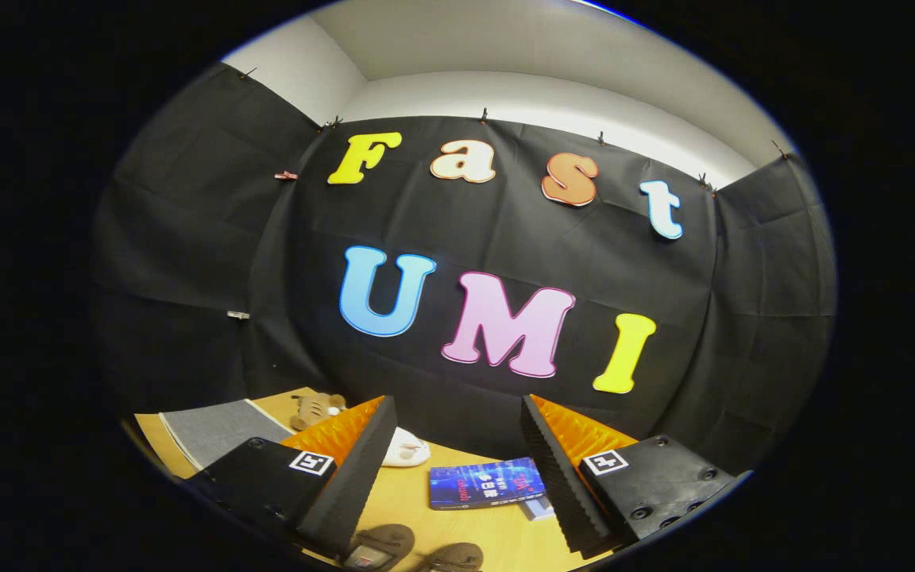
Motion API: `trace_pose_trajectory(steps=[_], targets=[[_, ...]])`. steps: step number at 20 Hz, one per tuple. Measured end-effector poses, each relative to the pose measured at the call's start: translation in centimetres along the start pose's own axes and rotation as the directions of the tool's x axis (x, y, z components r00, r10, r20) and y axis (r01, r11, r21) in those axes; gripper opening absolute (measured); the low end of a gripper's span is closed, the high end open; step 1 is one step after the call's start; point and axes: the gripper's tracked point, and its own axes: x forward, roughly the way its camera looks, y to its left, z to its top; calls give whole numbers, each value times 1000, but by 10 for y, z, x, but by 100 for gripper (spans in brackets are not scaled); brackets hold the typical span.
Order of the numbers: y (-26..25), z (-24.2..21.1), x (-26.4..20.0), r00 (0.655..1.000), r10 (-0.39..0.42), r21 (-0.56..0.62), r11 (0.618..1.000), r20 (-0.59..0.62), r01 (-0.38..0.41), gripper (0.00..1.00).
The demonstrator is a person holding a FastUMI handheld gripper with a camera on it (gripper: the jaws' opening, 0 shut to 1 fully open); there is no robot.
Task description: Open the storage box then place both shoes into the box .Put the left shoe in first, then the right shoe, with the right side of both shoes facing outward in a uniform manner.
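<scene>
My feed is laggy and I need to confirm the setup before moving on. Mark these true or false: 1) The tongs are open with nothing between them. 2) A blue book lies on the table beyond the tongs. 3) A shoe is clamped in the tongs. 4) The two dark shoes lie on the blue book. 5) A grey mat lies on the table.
1) True: the tongs stand apart, gripping nothing.
2) True: the blue book lies flat on the wooden table.
3) False: both shoes lie on the table, untouched, low between the fingers.
4) False: they lie on bare table, nearer than the book.
5) True: the grey mat lies beside the fingers.
</scene>
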Motion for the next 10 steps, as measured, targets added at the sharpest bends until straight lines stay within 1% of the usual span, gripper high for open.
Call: trace_pose_trajectory(steps=[1,2,3,5,6,8,10], targets=[[16,-3,1,998,64,45,997,-9,-64,98],[33,-7,3,991,135,99,986,-17,-133,98],[49,-10,4,979,203,156,968,-24,-197,98],[73,-19,7,947,318,269,917,-46,-295,98],[87,-25,9,925,377,329,881,-53,-341,98],[118,-41,13,870,488,456,790,-64,-409,100],[142,-63,17,809,582,590,684,-85,-429,98]])
